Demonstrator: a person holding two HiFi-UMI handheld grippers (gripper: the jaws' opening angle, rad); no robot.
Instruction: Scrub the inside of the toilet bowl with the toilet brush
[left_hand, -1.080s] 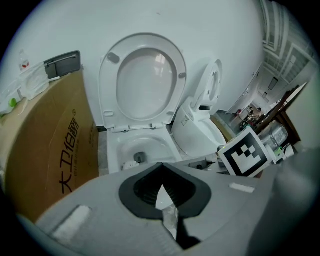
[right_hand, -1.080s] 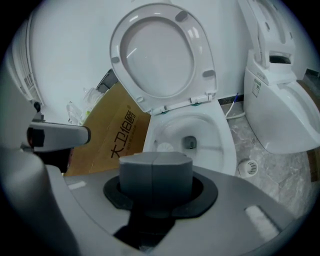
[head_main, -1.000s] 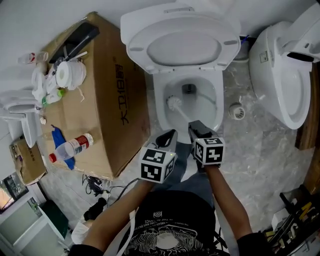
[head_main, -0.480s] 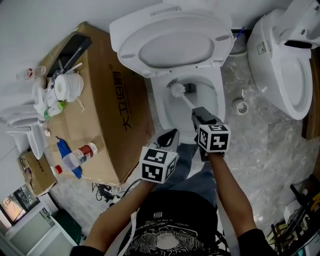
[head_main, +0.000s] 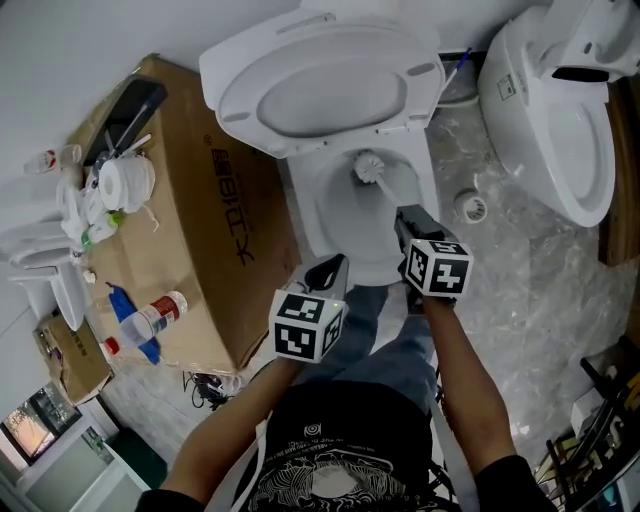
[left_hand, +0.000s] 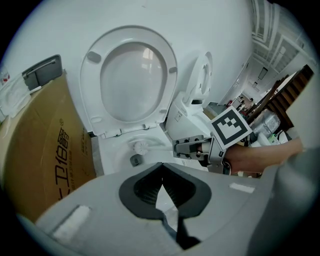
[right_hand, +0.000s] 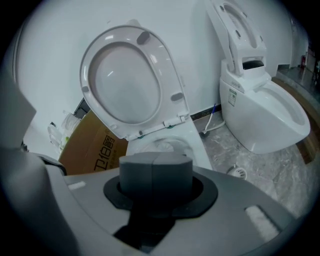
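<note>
Nearest, both forearms reach forward: the left gripper (head_main: 327, 268) hangs short of the bowl with its jaws closed on nothing, while the right gripper (head_main: 405, 218) stretches further, clamped on the handle of the one toilet brush (head_main: 368, 167). The brush head sits inside the toilet bowl (head_main: 345, 215) at the back, below the raised seat (head_main: 320, 90). Two toilets, one cardboard box (head_main: 210, 230) just beside the bowl's left, and a strip of floor (head_main: 470, 260) before the second toilet (head_main: 560, 130).

Two white ceramic toilets: centre toilet (head_main: 310, 95), upper-right toilet (head_main: 560, 130). Two brown cardboard boxes: large box (head_main: 210, 230), small lower-left box (head_main: 60, 345). One white-bristled toilet brush (head_main: 368, 166), one white paper roll (head_main: 125, 183).
</note>
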